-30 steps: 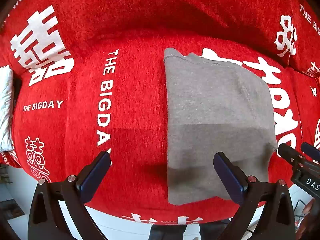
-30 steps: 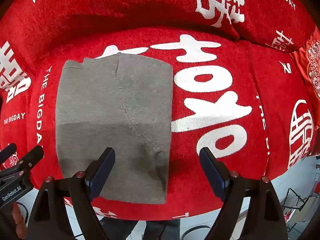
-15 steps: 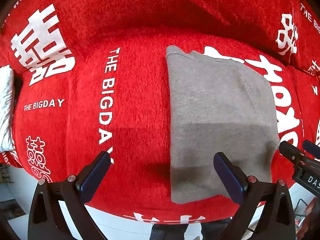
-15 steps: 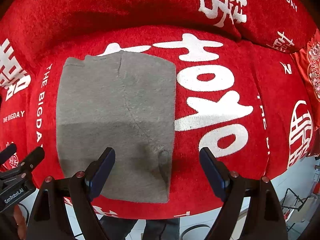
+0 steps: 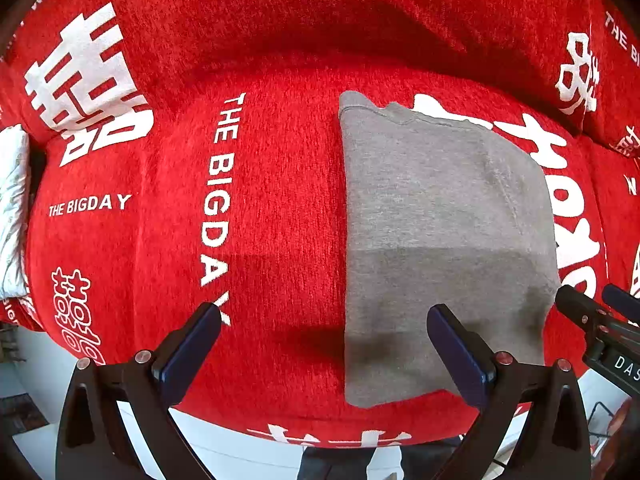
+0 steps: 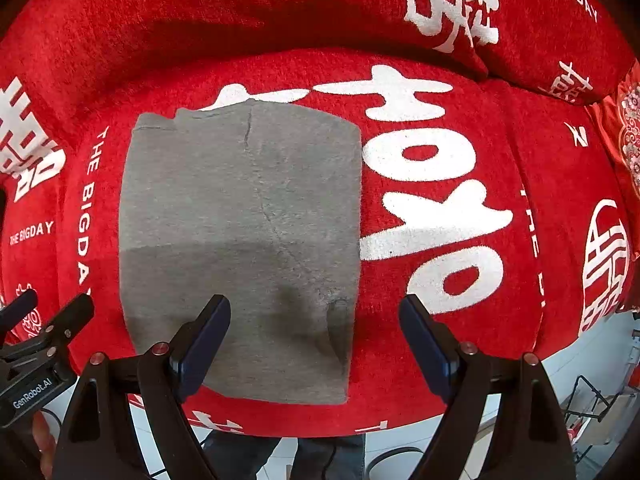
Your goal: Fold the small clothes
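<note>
A grey garment (image 5: 444,240) lies folded into a flat rectangle on the red sofa seat (image 5: 272,208). My left gripper (image 5: 324,328) hovers open above the garment's near left corner, nothing between its fingers. In the right wrist view the same grey garment (image 6: 240,240) lies left of centre. My right gripper (image 6: 316,324) stands open above its near right corner, empty. Each gripper also shows at the edge of the other's view: the right gripper (image 5: 600,312) and the left gripper (image 6: 44,320).
The sofa cover is red with white lettering and characters; its backrest (image 5: 320,12) rises behind the seat. A white cushion (image 5: 12,208) lies at the far left. The seat's front edge drops to a pale floor (image 6: 400,452). A wire rack (image 6: 588,404) stands at the lower right.
The garment appears slightly further right in both views; otherwise nothing differs. Both grippers stay open above it.
</note>
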The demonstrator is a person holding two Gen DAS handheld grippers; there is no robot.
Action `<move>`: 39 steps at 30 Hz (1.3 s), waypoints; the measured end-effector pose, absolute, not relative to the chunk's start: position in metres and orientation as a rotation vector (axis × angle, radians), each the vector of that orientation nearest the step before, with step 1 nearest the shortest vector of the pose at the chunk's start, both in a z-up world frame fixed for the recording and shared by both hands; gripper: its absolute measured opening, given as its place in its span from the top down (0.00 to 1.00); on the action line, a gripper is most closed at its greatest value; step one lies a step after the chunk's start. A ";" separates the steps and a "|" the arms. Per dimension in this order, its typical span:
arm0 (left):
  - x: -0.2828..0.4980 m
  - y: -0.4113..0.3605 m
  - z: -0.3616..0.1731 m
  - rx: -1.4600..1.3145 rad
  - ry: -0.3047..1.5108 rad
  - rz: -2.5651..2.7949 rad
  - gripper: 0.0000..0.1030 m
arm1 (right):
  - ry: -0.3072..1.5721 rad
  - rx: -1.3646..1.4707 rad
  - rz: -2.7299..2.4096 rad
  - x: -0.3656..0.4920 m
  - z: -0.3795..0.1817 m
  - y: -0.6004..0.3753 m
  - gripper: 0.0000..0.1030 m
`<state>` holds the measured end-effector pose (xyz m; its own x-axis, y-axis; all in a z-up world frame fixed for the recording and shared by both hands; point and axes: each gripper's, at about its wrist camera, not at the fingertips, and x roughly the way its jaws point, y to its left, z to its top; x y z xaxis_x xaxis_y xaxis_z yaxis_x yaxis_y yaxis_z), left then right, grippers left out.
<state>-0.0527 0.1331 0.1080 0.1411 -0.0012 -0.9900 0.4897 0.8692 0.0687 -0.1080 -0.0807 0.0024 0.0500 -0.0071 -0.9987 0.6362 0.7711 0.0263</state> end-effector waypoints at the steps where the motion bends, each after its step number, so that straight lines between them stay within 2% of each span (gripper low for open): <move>1: -0.053 0.133 0.108 0.425 1.395 -0.370 0.00 | 1.453 0.543 -0.527 -0.108 0.003 -0.081 0.15; 39: -0.051 0.128 0.103 0.427 1.399 -0.359 0.00 | 1.464 0.549 -0.524 -0.107 0.000 -0.082 0.15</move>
